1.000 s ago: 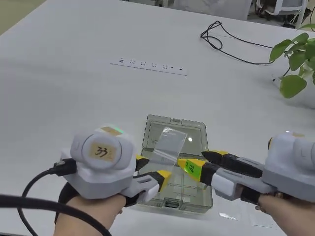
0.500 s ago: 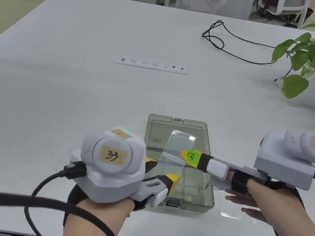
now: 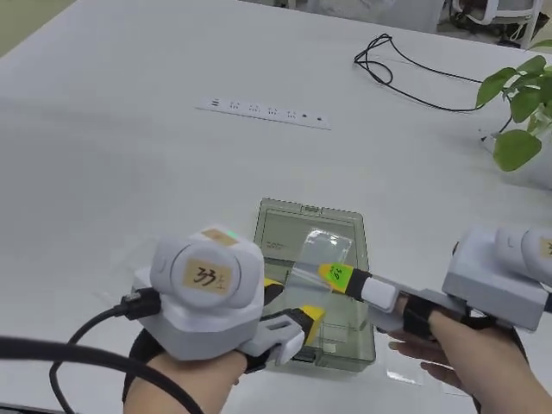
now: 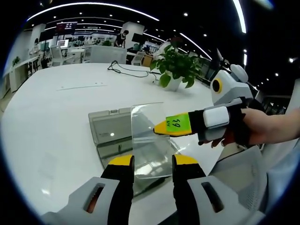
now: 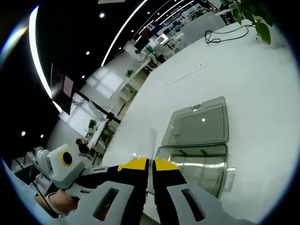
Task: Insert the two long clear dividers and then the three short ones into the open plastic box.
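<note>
- Over the open plastic box (image 3: 285,226) on the white table (image 3: 129,172): holding one clear divider (image 3: 321,250) in the right gripper (image 3: 336,277), jaws pinched together on the sheet. Seen edge-on as a thin line between them in the right gripper view.
- Upright and off the box floor, above the base half nearest the person, with the lid lying flat open beyond. Not yet seated in any slot.
- Flanking the sheet's lower part with the left gripper (image 3: 291,298), jaws wide apart, one on each side in the left gripper view. Cannot tell whether either one touches it.
- Cannot tell from the outline whether this is a long piece or a short one.
- Cannot say for sure whether anything already sits in the base: faint lines across it, either moulded ribs or a seated divider.
- Judging from that, early in the task, with this piece mid-insertion and most of the five yet to go in.
- Just right of the box's base, faint glints (image 3: 401,378) on the table, probably more clear pieces waiting. Too faint to count.
- Left to do, as a judgement: line this sheet up with its slots, lower it and press it home. Then fetch the rest, long pieces before short.
</note>
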The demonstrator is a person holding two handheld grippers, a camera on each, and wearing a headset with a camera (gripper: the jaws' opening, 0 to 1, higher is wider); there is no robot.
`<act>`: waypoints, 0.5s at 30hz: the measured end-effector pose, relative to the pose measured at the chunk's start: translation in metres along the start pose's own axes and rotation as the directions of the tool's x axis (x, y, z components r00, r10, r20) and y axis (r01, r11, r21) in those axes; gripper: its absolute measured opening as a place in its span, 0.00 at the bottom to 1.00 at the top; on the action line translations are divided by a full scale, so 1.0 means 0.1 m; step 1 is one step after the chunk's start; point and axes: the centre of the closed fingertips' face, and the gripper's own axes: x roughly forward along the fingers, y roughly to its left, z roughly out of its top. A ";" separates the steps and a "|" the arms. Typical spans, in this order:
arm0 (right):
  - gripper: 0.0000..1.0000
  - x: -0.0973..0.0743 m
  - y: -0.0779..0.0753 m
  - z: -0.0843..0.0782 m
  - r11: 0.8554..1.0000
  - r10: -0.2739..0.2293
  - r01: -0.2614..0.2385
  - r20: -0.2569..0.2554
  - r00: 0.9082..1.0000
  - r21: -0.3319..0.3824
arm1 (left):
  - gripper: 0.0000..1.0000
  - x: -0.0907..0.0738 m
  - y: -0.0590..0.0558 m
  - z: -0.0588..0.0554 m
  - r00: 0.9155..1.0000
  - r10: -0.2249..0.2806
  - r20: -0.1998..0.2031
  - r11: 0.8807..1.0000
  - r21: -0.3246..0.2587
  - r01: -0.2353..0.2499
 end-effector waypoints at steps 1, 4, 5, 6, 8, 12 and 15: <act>0.04 0.00 0.00 0.00 1.000 0.000 0.000 0.001 1.000 0.002 | 0.30 0.00 0.00 0.00 1.000 -0.001 0.001 1.000 -0.006 0.001; 0.04 0.00 0.00 -0.01 1.000 0.002 -0.002 -0.006 1.000 -0.002 | 0.30 0.00 -0.01 -0.01 1.000 -0.002 0.000 1.000 -0.016 0.002; 0.04 -0.01 0.00 -0.01 1.000 0.003 -0.003 -0.015 1.000 -0.010 | 0.30 0.00 -0.01 -0.02 1.000 -0.003 -0.003 1.000 -0.023 0.003; 0.04 -0.01 0.00 -0.01 1.000 0.002 -0.002 -0.016 1.000 -0.012 | 0.30 0.01 -0.01 -0.02 1.000 -0.004 -0.002 1.000 -0.025 0.004; 0.03 -0.01 0.01 -0.01 1.000 0.006 -0.006 -0.023 1.000 -0.016 | 0.30 0.01 -0.02 -0.02 1.000 -0.003 0.002 0.999 -0.052 0.003; 0.02 -0.01 0.03 0.00 0.999 0.004 -0.006 -0.042 0.999 -0.045 | 0.30 0.01 -0.03 -0.02 1.000 -0.006 0.010 0.997 -0.077 0.006; 0.02 -0.02 0.05 -0.01 0.999 0.007 -0.010 -0.056 0.998 -0.043 | 0.30 0.01 -0.03 -0.03 1.000 -0.010 0.011 0.996 -0.090 0.011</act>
